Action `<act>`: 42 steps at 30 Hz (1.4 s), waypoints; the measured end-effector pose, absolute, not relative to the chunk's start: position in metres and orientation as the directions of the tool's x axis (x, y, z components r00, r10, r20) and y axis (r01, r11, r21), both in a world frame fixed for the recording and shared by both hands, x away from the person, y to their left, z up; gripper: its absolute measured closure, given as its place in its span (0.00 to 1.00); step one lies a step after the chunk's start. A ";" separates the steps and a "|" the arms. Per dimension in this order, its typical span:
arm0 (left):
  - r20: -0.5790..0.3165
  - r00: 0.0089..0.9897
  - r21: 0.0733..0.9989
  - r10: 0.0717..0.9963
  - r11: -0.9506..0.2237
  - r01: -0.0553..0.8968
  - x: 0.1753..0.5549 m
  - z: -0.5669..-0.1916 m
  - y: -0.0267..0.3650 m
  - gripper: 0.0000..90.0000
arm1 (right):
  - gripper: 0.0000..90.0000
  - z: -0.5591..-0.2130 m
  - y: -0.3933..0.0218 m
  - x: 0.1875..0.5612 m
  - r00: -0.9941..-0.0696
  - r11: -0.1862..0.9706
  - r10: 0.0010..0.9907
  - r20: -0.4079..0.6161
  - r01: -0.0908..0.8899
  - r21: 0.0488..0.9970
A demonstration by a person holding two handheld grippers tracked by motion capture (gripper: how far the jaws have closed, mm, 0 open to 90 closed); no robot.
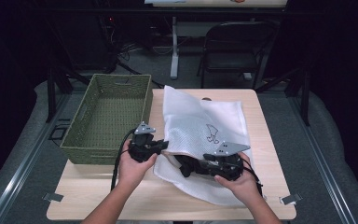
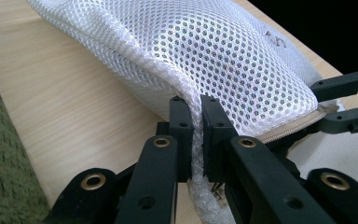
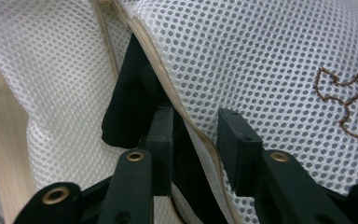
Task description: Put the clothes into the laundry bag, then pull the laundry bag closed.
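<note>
At the table's near edge, the right gripper [image 1: 186, 169] sits at the mouth of the white mesh bag [image 1: 200, 123], jaws apart astride its zipper edge, a dark cloth [image 3: 130, 100] inside. The left gripper [image 1: 164, 145] pinches the bag's upper layer. Beyond, left, stands a green woven basket [image 1: 81, 140].

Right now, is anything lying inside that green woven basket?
No, the high view shows the green woven basket with a bare bottom, nothing resting in it.
</note>
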State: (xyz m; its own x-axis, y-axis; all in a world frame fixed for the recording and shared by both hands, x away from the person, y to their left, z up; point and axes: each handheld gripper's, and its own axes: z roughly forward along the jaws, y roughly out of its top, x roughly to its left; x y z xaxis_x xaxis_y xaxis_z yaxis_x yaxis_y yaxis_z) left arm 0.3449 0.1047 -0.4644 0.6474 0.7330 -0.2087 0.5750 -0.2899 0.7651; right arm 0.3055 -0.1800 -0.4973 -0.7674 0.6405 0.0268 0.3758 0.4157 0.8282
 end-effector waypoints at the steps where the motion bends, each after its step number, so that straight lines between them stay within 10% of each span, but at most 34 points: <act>1: -0.210 0.644 0.766 0.735 -0.286 0.576 0.345 -0.463 0.104 0.95 | 0.72 -0.497 -0.179 0.306 -0.768 0.417 0.640 0.025 0.375 0.828; 42: -0.209 0.675 0.785 0.708 -0.291 0.548 0.339 -0.466 0.100 0.95 | 0.79 -0.471 -0.122 0.315 -0.850 0.381 0.517 0.104 0.338 0.861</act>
